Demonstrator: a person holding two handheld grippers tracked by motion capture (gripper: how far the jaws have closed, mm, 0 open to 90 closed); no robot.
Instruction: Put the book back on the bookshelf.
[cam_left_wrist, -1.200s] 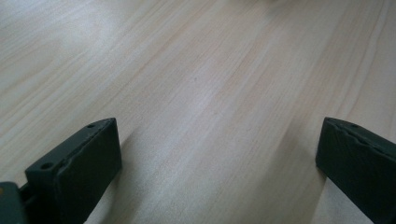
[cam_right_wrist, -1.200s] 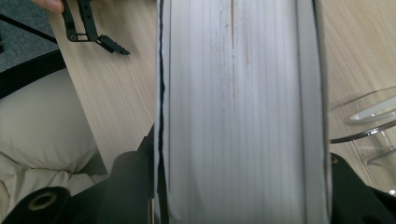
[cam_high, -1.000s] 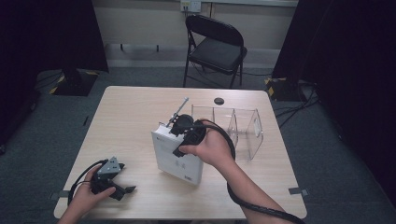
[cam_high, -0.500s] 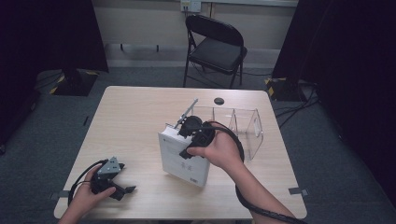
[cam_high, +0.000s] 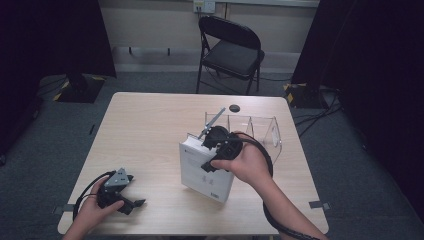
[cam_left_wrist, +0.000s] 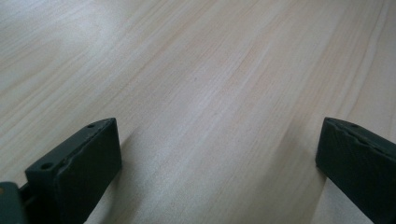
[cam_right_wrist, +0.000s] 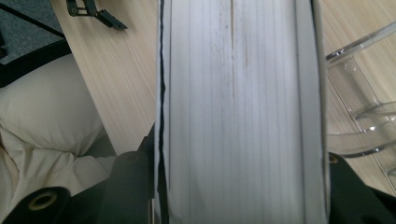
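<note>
High view: the right gripper (cam_high: 212, 150) is clamped across a thick white book (cam_high: 205, 170), held upright and tilted near the middle of the light wooden table (cam_high: 145, 125), just beside the clear acrylic divided rack (cam_high: 260, 130) at the right edge. Right gripper view: both jaws press the book's covers, page edges (cam_right_wrist: 233, 112) facing the camera. The left gripper (cam_high: 120, 192) rests near the front left corner, jaws wide apart over bare wood, nothing between them.

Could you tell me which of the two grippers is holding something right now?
The right gripper: its jaws clamp the thick white book, while the left gripper rests open and empty.
</note>
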